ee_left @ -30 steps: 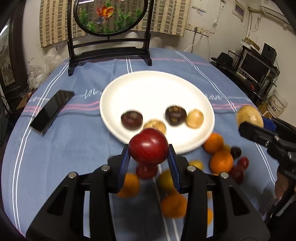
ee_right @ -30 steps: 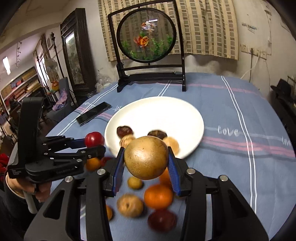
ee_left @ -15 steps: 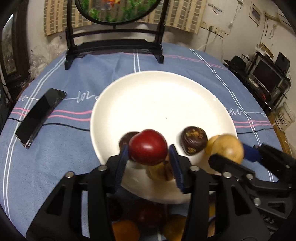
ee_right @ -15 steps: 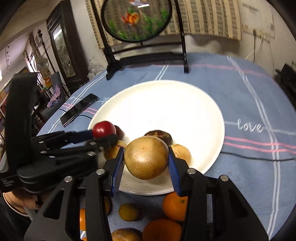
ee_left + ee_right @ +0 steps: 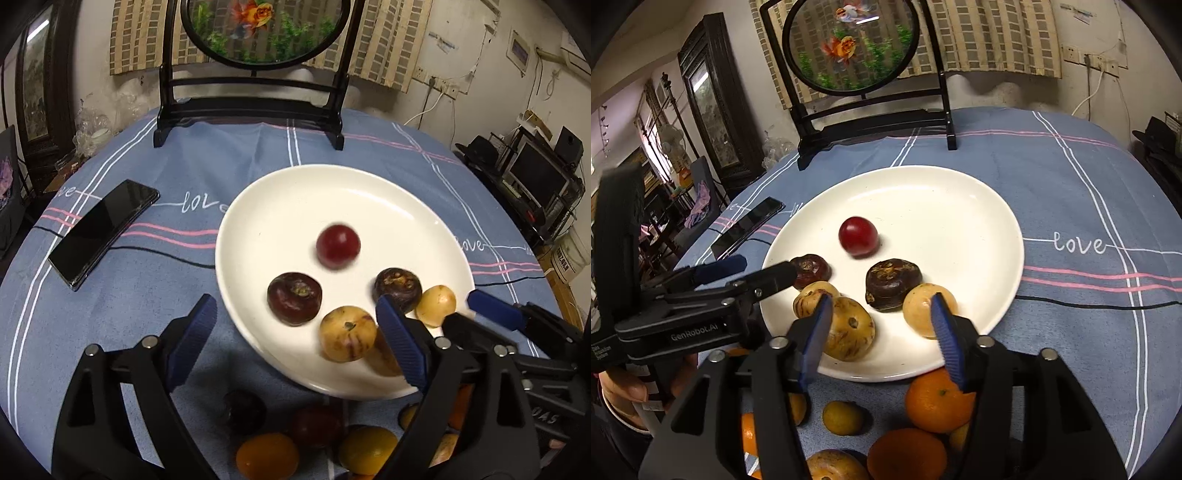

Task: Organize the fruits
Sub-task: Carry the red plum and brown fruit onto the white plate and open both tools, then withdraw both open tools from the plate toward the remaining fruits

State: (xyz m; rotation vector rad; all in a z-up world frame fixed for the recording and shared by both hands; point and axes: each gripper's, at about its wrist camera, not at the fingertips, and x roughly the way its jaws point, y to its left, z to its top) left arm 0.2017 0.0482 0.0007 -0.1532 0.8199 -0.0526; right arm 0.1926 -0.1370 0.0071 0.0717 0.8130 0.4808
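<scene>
Behind your table stands a round goldfish screen (image 5: 264,31), and a blue striped cloth (image 5: 1071,177) covers the top, with a phone (image 5: 101,230) lying left of the white plate (image 5: 295,192). Your left gripper (image 5: 295,332) is opening wide with nothing between its jaws; the red fruit (image 5: 338,245) lies free and blurred near the middle of the plate. Your right gripper (image 5: 881,332) is also opening, and the tan round fruit (image 5: 849,328) sits on the plate's near edge beside its left finger, not pressed. Two dark fruits (image 5: 892,282) rest on the plate, and oranges (image 5: 936,400) wait on the cloth below.
</scene>
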